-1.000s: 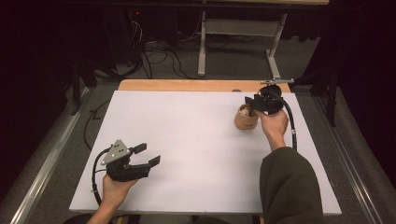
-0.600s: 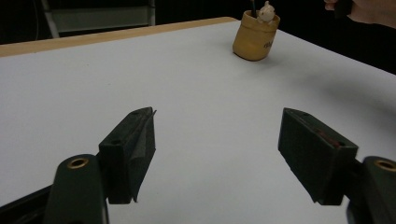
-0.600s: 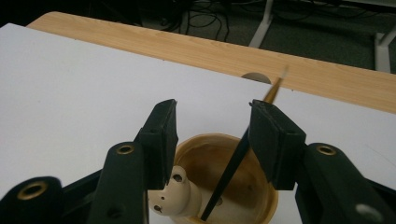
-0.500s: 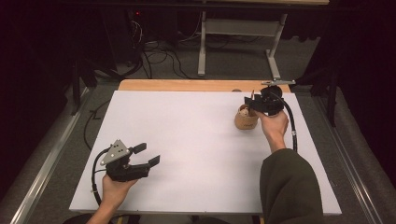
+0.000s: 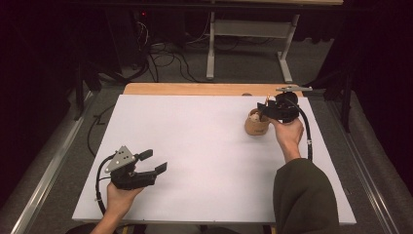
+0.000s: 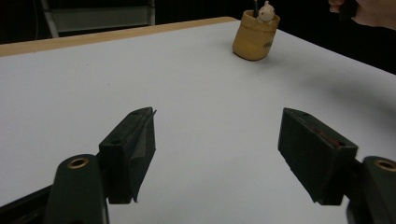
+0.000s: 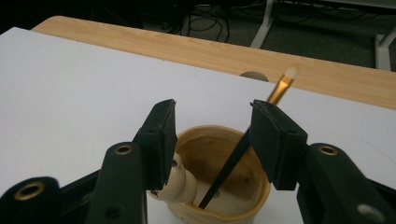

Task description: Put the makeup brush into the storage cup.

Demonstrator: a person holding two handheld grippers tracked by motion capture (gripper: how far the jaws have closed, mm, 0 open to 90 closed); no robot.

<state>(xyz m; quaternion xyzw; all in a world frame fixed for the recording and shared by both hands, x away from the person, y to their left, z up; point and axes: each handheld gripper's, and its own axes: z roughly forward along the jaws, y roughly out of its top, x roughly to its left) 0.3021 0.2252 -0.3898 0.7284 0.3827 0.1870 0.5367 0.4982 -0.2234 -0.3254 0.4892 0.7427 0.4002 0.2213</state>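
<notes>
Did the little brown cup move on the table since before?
No. The brown cup sits at the same spot beside the wooden strip along the table's far edge, under the right hand-held gripper.

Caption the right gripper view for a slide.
Right gripper, jaws open, poised over a tan cup holding a black-handled brush.

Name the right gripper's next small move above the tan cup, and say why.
Probably lift straight up and clear. The right gripper, jaws just opened, hovers over the round tan cup; the black-handled, gold-ferruled brush leans inside, near one pad, apparently ungripped.
</notes>
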